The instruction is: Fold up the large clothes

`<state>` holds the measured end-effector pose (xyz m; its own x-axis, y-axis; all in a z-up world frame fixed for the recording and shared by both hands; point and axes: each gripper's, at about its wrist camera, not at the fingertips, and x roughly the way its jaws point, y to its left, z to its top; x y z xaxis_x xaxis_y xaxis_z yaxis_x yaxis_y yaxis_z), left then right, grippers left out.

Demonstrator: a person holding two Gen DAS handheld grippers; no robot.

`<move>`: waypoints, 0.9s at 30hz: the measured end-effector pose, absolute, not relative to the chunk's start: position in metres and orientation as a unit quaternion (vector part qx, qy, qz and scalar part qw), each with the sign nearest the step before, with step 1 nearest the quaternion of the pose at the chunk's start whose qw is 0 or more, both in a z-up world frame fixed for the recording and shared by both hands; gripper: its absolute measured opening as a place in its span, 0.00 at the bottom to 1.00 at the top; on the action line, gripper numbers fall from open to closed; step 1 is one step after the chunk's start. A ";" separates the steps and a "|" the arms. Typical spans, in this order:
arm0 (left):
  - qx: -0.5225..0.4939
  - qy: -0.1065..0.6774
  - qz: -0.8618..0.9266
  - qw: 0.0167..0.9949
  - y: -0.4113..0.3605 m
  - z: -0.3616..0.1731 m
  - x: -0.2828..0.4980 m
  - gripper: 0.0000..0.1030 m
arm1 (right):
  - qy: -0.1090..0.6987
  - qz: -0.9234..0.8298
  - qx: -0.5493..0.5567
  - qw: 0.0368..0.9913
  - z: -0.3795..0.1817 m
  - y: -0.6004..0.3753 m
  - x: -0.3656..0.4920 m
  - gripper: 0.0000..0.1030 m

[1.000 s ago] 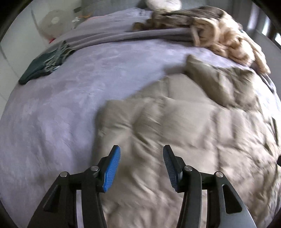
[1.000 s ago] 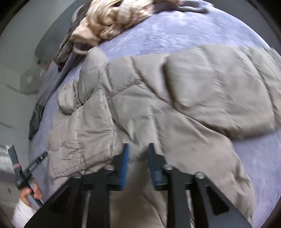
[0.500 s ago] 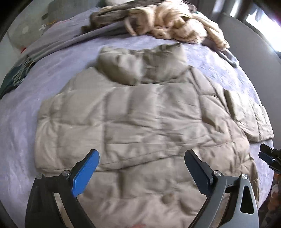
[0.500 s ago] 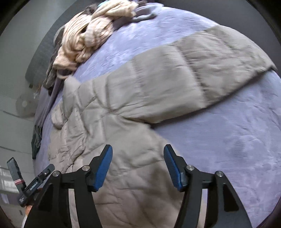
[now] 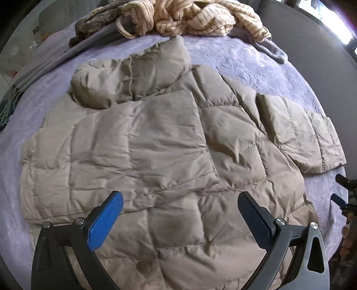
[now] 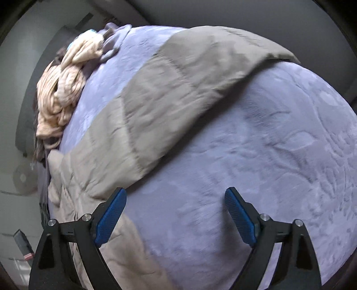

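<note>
A beige puffer jacket (image 5: 156,145) lies spread on the purple bed cover (image 5: 256,64), hood toward the bed head. One sleeve is folded across its body. The other sleeve (image 5: 308,138) stretches out to the right. My left gripper (image 5: 179,198) hovers over the jacket's lower half; its jaws are opening wide and its blue pads touch nothing. My right gripper (image 6: 176,194) hangs over bare bed cover (image 6: 267,156) just right of the jacket's hem (image 6: 93,200), below the outstretched sleeve (image 6: 178,89). Its jaws are also opening, with nothing between them. It shows at the right edge of the left wrist view (image 5: 343,196).
A heap of cream knitted clothes (image 5: 196,20) and a grey garment (image 5: 270,49) lie at the bed head. A fringed dark scarf (image 5: 6,107) sits at the left edge. A white fan (image 6: 22,178) stands beside the bed. A grey wall (image 5: 312,33) borders the right side.
Both grippers went from nearly shut to wide open. The left one swung from the jacket's left edge to over its middle. The right one slid off the jacket onto bare bed cover.
</note>
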<state>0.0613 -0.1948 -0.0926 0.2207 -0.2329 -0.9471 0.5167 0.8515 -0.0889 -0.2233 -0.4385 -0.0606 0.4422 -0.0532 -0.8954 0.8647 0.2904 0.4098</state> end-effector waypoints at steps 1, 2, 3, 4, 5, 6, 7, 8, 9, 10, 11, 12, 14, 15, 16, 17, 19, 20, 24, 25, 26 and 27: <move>0.123 0.582 -0.250 0.764 -0.198 -0.095 0.060 1.00 | 0.397 -0.337 0.500 0.692 -0.061 -0.442 -0.228 0.89; 0.124 0.584 -0.251 0.762 -0.201 -0.097 0.059 1.00 | 0.381 -0.342 0.508 0.693 -0.062 -0.447 -0.232 0.89; 0.128 0.584 -0.248 0.762 -0.204 -0.099 0.057 1.00 | 0.369 -0.345 0.514 0.693 -0.062 -0.450 -0.235 0.89; 0.131 0.584 -0.247 0.762 -0.207 -0.100 0.056 1.00 | 0.349 -0.351 0.524 0.693 -0.063 -0.457 -0.240 0.89; 0.135 0.585 -0.250 0.760 -0.210 -0.101 0.054 1.00 | 0.337 -0.355 0.530 0.693 -0.064 -0.461 -0.244 0.89; 0.138 0.587 -0.252 0.757 -0.214 -0.103 0.053 1.00 | 0.328 -0.356 0.536 0.692 -0.065 -0.466 -0.246 0.89; 0.140 0.588 -0.252 0.756 -0.217 -0.103 0.052 1.00 | 0.321 -0.351 0.546 0.690 -0.067 -0.472 -0.248 0.89; 0.140 0.588 -0.255 0.755 -0.220 -0.103 0.050 1.00 | 0.320 -0.338 0.563 0.683 -0.071 -0.482 -0.249 0.89; 0.141 0.587 -0.257 0.755 -0.223 -0.103 0.050 1.00 | 0.318 -0.329 0.573 0.680 -0.074 -0.487 -0.249 0.89; 0.143 0.585 -0.258 0.756 -0.227 -0.103 0.049 1.00 | 0.313 -0.322 0.585 0.675 -0.077 -0.494 -0.250 0.89; 0.144 0.584 -0.259 0.756 -0.228 -0.102 0.048 1.00 | 0.303 -0.319 0.596 0.672 -0.080 -0.502 -0.250 0.89; 0.144 0.582 -0.260 0.757 -0.231 -0.102 0.048 1.00 | 0.290 -0.317 0.606 0.670 -0.082 -0.509 -0.251 0.89; 0.143 0.580 -0.263 0.758 -0.235 -0.101 0.048 1.00 | 0.264 -0.314 0.624 0.665 -0.083 -0.523 -0.250 0.89; 0.142 0.578 -0.264 0.759 -0.235 -0.100 0.048 1.00 | 0.249 -0.312 0.632 0.665 -0.083 -0.528 -0.249 0.89; 0.140 0.577 -0.264 0.760 -0.236 -0.099 0.049 1.00 | 0.234 -0.309 0.639 0.664 -0.083 -0.535 -0.247 0.89; 0.141 0.576 -0.263 0.761 -0.237 -0.099 0.049 1.00 | 0.223 -0.307 0.646 0.662 -0.083 -0.542 -0.245 0.89; 0.139 0.575 -0.260 0.763 -0.245 -0.100 0.051 1.00 | 0.206 -0.301 0.661 0.656 -0.085 -0.553 -0.240 0.89; 0.136 0.575 -0.259 0.765 -0.244 -0.100 0.052 1.00 | 0.200 -0.299 0.667 0.652 -0.086 -0.556 -0.236 0.89; 0.126 0.568 -0.245 0.775 -0.236 -0.096 0.059 1.00 | 0.183 -0.286 0.693 0.636 -0.091 -0.564 -0.226 0.54; 0.122 0.567 -0.243 0.777 -0.232 -0.094 0.061 1.00 | 0.182 -0.277 0.703 0.629 -0.094 -0.564 -0.225 0.40; 0.118 0.565 -0.240 0.780 -0.227 -0.093 0.063 1.00 | 0.182 -0.268 0.712 0.623 -0.097 -0.565 -0.221 0.15; 0.116 0.563 -0.235 0.784 -0.222 -0.091 0.066 1.00 | 0.183 -0.266 0.715 0.621 -0.099 -0.564 -0.219 0.09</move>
